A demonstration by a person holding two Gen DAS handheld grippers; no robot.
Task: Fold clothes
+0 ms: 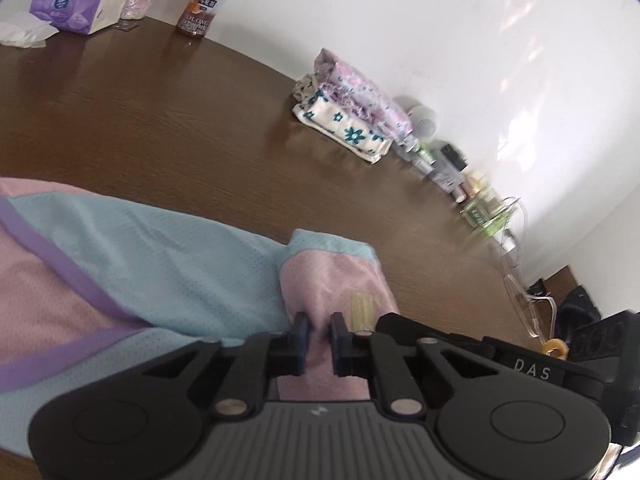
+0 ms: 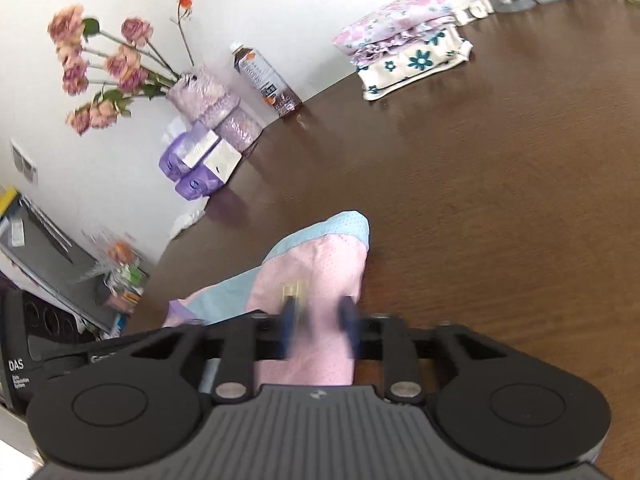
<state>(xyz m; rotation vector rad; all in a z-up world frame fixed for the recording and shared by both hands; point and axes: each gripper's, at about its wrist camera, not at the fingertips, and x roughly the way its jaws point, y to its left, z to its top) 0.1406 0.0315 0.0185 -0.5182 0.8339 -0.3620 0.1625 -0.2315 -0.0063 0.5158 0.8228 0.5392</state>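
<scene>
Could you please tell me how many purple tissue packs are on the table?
2. Both purple tissue packs sit by the wall beside the vase: one nearer the wall, the other stacked against it toward the table edge. More may be hidden behind.

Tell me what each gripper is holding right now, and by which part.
Both hold the pastel garment: the left gripper and the right gripper each have their jaws on a pink sleeve.
</scene>
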